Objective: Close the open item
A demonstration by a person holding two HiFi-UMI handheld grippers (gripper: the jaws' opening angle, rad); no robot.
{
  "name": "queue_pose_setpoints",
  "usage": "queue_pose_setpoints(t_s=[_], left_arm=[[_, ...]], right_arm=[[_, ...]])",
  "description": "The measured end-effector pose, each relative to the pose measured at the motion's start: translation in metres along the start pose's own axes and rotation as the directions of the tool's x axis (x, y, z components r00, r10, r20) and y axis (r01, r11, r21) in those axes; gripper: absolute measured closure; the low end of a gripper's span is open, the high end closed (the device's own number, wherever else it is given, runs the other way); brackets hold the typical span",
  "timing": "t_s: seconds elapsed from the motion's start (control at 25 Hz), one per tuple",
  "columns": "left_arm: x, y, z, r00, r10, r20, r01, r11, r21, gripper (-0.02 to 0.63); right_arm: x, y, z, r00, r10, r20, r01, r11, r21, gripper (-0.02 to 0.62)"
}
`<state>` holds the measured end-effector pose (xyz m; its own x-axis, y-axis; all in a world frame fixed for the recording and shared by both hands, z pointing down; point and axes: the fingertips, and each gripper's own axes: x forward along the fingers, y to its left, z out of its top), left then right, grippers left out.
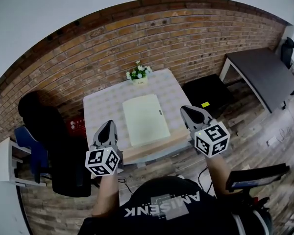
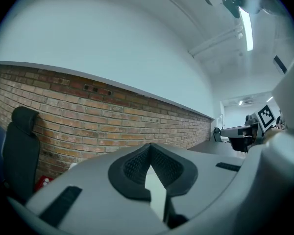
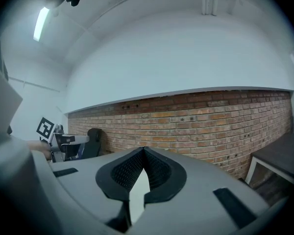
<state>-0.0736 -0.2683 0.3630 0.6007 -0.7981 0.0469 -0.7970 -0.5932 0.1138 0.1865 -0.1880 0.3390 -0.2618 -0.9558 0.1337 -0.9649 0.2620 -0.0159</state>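
Observation:
A pale, flat rectangular case [image 1: 145,119] lies in the middle of the small cloth-covered table [image 1: 100,109], its lid down flat and a small dark tab on its right edge. My left gripper [image 1: 108,124] hovers at the table's front left corner and my right gripper [image 1: 187,109] at the front right, one on each side of the case and touching nothing. In the left gripper view the pads [image 2: 137,166] meet at their tips with nothing between them. In the right gripper view the pads [image 3: 157,169] are likewise closed and empty.
A wooden board [image 1: 154,148] runs along the table's front edge and a small flower pot [image 1: 139,75] stands at the back. A black chair [image 1: 49,146], a blue chair [image 1: 25,140] and a red crate [image 1: 77,126] are on the left; a black box [image 1: 208,93] and a dark table [image 1: 262,75] on the right, all before a brick wall.

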Motion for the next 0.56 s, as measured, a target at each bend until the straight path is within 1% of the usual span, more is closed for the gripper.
queue_pose_setpoints(t_s=[0.56], left_arm=[[0.002, -0.014, -0.001, 1.000, 0.008, 0.003, -0.008, 1.000, -0.004, 0.594]], right_arm=[[-0.002, -0.014, -0.008, 1.000, -0.002, -0.020, 0.003, 1.000, 0.009, 0.554]])
